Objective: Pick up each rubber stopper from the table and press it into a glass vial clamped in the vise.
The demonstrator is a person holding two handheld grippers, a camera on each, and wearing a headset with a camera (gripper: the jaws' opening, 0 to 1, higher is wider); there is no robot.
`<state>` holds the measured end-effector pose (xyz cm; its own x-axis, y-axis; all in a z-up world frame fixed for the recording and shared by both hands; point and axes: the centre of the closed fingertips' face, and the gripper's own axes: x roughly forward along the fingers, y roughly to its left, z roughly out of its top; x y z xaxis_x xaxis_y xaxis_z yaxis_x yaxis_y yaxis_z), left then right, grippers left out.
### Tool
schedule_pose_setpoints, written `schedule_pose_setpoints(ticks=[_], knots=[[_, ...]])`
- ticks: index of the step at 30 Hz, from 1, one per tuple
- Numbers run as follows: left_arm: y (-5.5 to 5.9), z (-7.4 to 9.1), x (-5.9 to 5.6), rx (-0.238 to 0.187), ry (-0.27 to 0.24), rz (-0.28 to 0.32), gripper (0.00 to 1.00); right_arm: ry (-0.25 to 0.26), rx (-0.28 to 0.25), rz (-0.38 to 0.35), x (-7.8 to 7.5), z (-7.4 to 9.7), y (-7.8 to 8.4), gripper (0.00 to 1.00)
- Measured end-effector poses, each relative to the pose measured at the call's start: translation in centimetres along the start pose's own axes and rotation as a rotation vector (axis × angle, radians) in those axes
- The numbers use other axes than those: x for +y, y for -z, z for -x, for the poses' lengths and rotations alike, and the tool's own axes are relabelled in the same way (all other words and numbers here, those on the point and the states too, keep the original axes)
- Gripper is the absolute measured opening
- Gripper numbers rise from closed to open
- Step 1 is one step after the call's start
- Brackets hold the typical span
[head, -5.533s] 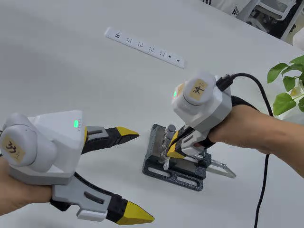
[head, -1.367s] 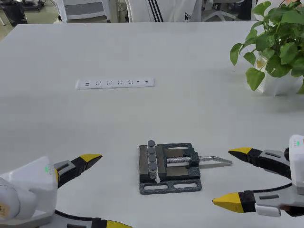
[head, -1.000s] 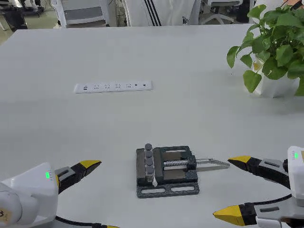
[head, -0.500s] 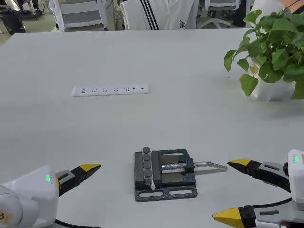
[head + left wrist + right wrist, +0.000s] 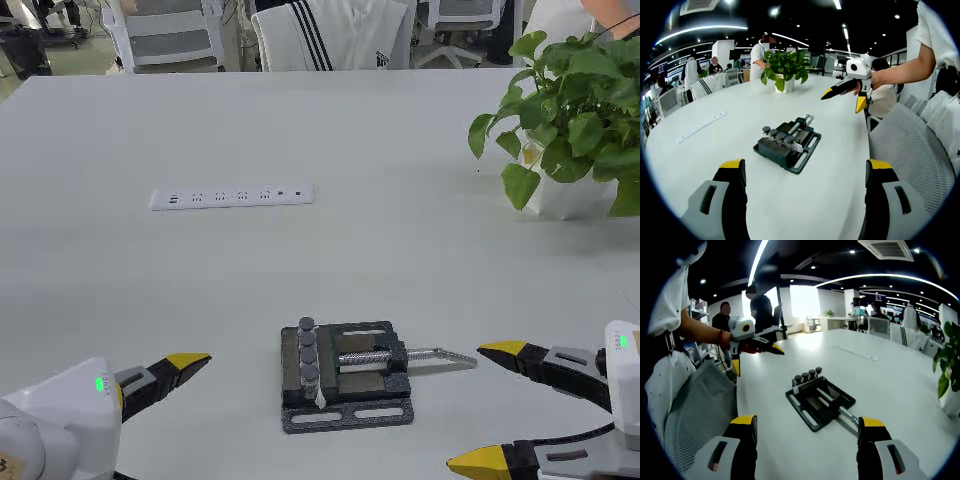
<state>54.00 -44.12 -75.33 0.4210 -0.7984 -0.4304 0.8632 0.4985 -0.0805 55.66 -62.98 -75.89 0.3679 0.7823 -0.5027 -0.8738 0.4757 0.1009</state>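
Grey stoppers (image 5: 307, 350) line the vise (image 5: 345, 375); left tongs (image 5: 805, 167) and right tongs (image 5: 488, 405) flank it, wide, empty; any half-seated stopper could pop loose.

White power strip (image 5: 231, 197) and potted plant (image 5: 572, 110) on the grey table (image 5: 400, 180)

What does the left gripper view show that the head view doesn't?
Left gripper view, looking out from the left claw, adds: the arm holding the right claw, a mesh chair, ceiling lights and people past the table.
Head view adds: the green light on the left claw's housing.
Both: vise with four stoppered vials, power strip, plant, both claws open.
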Motion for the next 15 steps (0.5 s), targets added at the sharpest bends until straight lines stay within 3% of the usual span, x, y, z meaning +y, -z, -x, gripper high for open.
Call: schedule_pose_setpoints(ticks=[15], knots=[[0.03, -0.01, 0.10, 0.001, 0.006, -0.001, 0.99, -0.001, 0.002, 0.009, -0.09, -0.01, -0.38, 0.80]])
